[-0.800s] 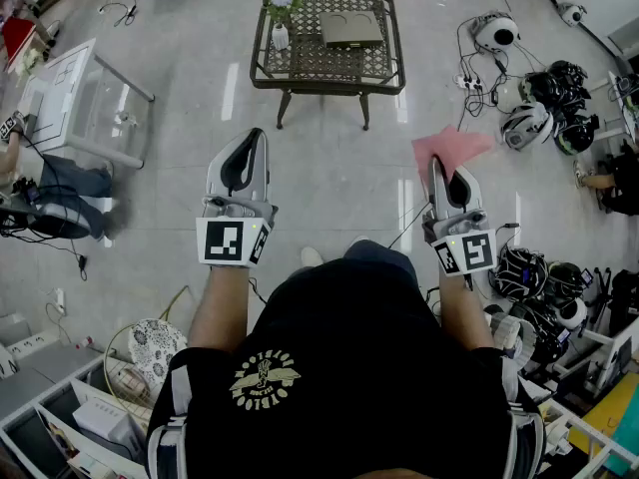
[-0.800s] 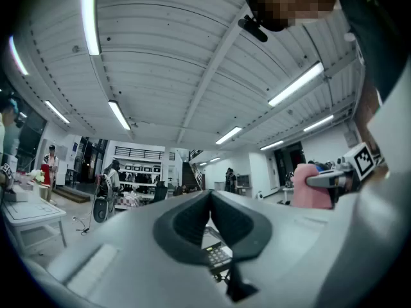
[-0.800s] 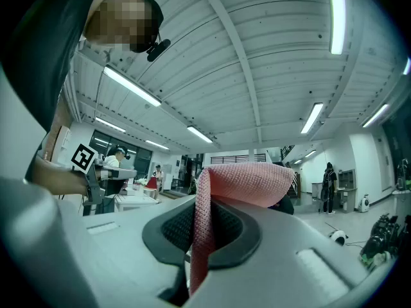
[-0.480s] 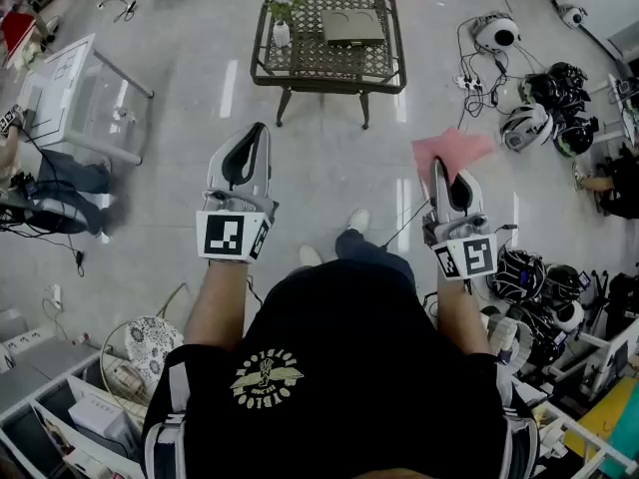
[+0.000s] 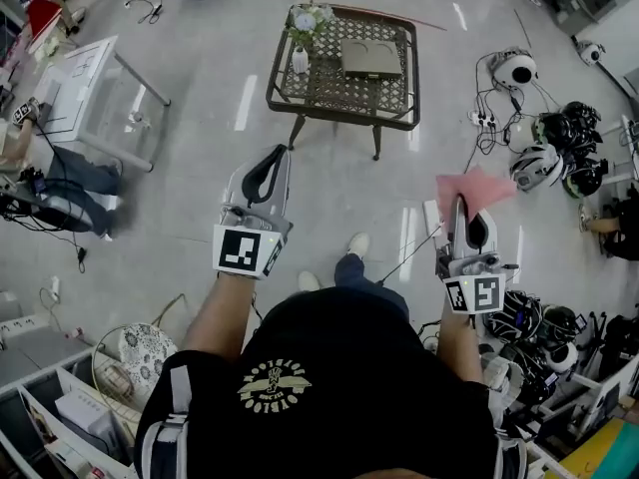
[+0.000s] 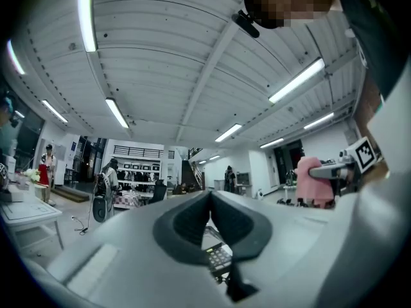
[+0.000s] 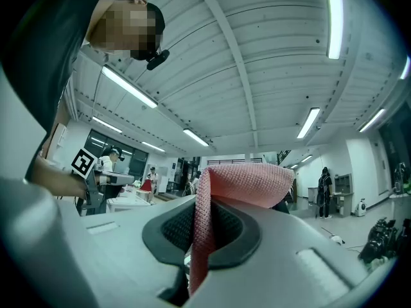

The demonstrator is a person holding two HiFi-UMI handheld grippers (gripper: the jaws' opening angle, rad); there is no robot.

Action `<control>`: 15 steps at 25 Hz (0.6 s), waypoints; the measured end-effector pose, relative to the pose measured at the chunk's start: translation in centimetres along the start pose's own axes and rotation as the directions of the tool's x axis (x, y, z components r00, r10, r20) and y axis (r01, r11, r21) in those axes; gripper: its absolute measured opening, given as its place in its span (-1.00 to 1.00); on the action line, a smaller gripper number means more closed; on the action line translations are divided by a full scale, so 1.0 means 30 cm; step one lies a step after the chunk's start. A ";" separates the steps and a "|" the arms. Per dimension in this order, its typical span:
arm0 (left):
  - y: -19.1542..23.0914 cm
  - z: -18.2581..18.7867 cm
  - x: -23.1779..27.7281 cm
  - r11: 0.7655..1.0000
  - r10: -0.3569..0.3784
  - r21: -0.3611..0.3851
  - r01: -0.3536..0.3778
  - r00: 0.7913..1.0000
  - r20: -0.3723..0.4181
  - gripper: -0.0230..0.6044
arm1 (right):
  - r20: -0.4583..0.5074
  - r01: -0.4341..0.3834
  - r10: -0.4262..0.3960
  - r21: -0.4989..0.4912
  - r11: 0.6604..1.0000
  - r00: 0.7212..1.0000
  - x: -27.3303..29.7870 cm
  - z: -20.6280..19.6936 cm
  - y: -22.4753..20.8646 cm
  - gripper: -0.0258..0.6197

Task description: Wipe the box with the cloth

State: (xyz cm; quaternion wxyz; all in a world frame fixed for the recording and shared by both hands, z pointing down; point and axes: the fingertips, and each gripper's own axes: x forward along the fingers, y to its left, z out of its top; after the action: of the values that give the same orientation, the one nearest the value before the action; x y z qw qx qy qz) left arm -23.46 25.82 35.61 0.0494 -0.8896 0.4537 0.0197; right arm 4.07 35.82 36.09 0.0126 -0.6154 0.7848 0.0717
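Jaws: pinched soft, floppy cloth [image 7: 244,181] edge in right gripper [image 5: 462,201]; held left gripper [image 5: 278,158] closed, empty; box [image 5: 371,58] at twelve o'clock.

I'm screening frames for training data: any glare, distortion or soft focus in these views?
Head view: fisheye bending at the edges, light streaks glaring off the glossy floor, box sharp. Left gripper view: strong fisheye, ceiling light strips blown out. Right gripper view: same distortion, pink cloth weave crisp.

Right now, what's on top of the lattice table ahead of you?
A flat box lies on the table, right of centre; a small white vase of flowers stands near its left edge. Whatever's beneath the box is covered.
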 end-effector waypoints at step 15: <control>-0.009 -0.074 0.313 0.999 0.046 -0.007 -0.046 0.998 -0.048 -0.93 | -0.004 -0.024 0.024 0.044 0.999 1.000 0.194 -0.072 -0.303 -0.87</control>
State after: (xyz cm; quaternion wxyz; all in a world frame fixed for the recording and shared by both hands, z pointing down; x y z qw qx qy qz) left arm -17.75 18.16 37.07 0.0346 -0.8794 0.4749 0.0013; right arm 11.60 27.82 36.73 0.0233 -0.6056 0.7937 0.0533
